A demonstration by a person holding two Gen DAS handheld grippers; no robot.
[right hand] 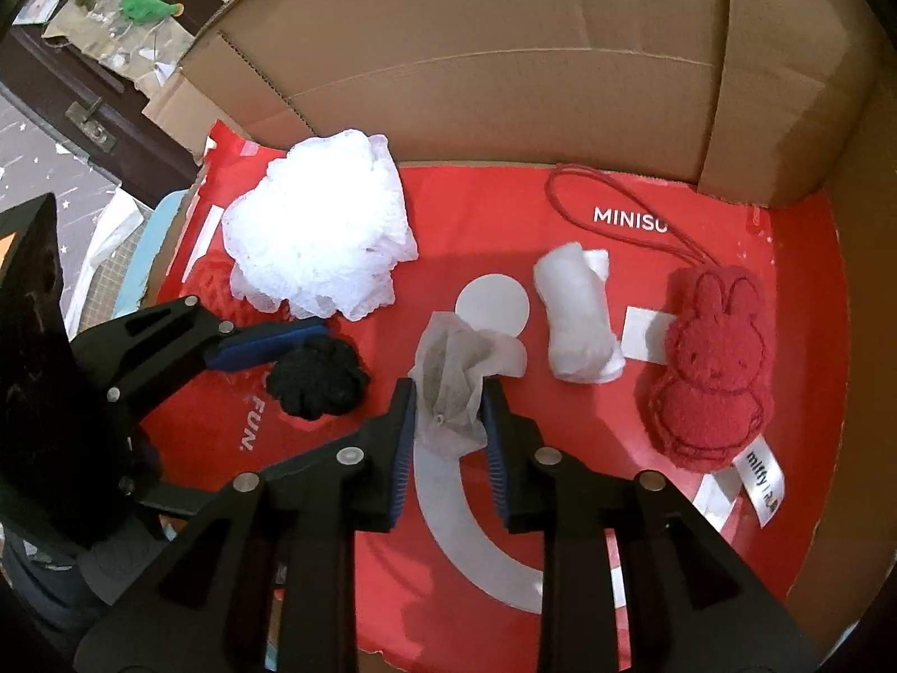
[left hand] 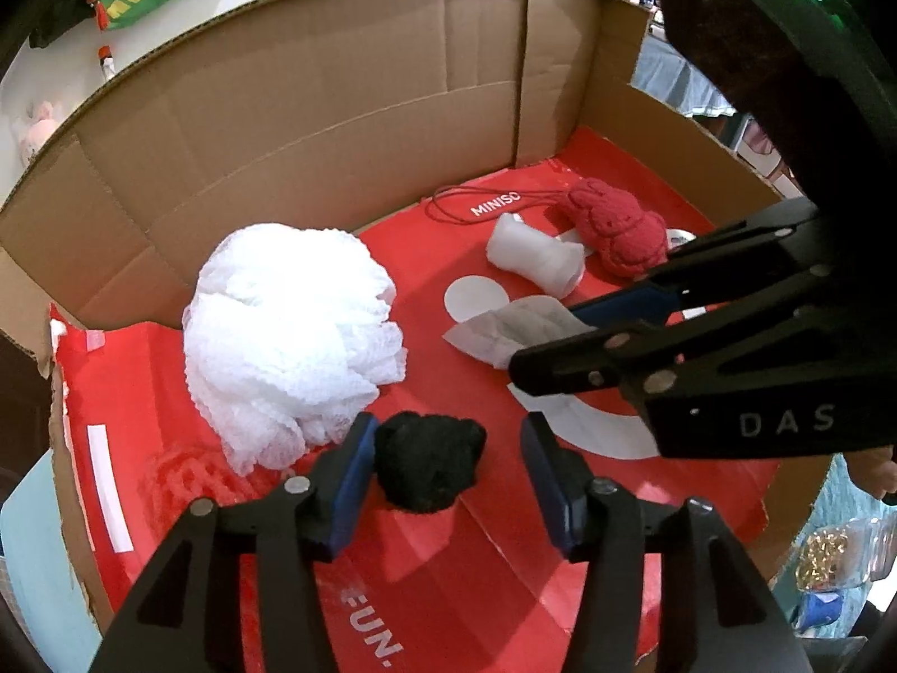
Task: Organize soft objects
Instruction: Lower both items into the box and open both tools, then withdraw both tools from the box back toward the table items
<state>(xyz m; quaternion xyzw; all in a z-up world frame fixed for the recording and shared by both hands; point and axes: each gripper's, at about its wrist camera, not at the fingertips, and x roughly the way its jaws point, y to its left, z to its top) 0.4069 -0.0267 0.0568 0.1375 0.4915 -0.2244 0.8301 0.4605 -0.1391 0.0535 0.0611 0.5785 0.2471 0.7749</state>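
Both grippers reach into a cardboard box [left hand: 336,84] lined with a red Miniso bag [left hand: 448,589]. My left gripper [left hand: 448,482] is open around a black fuzzy lump [left hand: 429,462], which rests on the bag against the left pad and apart from the right one. My right gripper [right hand: 448,448] is shut on a crumpled grey-white tissue [right hand: 454,392] that fills the narrow gap and touches the bag. A white mesh pouf [left hand: 291,336] lies to the left. A white wad [right hand: 577,325] and a red rabbit plush [right hand: 709,364] lie to the right.
A red net piece [left hand: 190,476] pokes out from under the pouf. The plush's red cord [right hand: 616,241] loops toward the back wall. The box's tall cardboard walls [right hand: 504,56] close off the back and right. Clutter lies outside the box at left.
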